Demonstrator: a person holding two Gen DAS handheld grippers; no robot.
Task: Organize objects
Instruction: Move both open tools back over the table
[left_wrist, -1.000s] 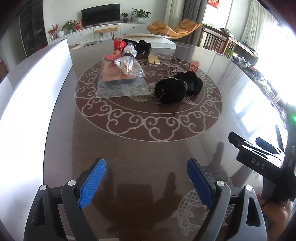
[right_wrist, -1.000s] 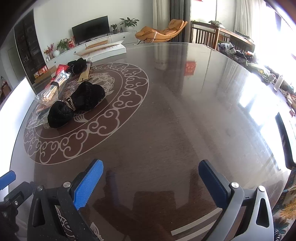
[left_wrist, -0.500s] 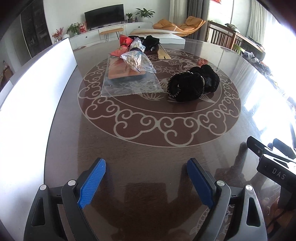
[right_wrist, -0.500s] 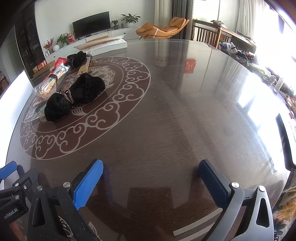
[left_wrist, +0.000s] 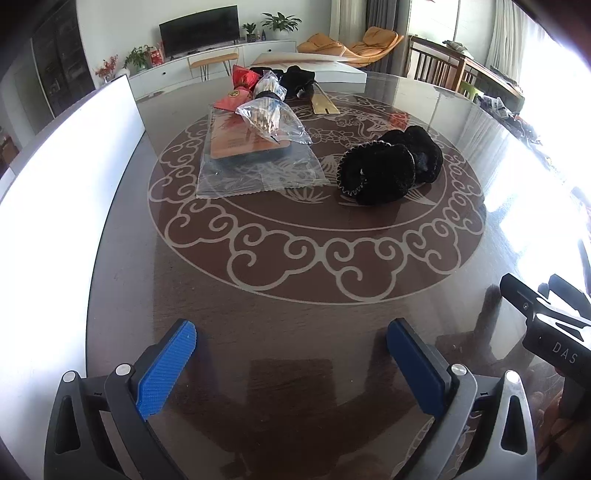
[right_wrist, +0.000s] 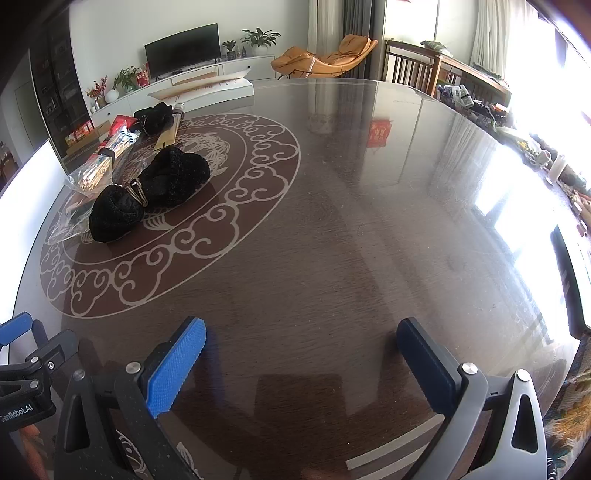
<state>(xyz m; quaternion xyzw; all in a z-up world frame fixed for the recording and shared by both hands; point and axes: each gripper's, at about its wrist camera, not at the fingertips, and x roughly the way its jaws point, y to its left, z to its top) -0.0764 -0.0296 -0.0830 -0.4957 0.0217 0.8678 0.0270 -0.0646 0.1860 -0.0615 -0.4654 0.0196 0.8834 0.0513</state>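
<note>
Left tongs (left_wrist: 291, 363) hovered low over the dark glossy surface (left_wrist: 295, 332), blue pads spread wide, nothing between them. Landmark taken: the scroll-pattern ring (left_wrist: 317, 236) inlaid in the surface. Inside the ring, on its left side, a clear plastic bag (left_wrist: 258, 162) lay flat with a brown board inside; a bagged bundle of sticks (left_wrist: 267, 114) rested on top of it. At the ring's far edge sat red packets (left_wrist: 240, 86) and a dark cloth heap (left_wrist: 299, 79). Inside the ring on its right, black fuzzy slippers (left_wrist: 391, 166) lay touching, side by side. Right tongs (right_wrist: 301, 363) hung outside the ring, to its right, likewise released and empty.
</note>
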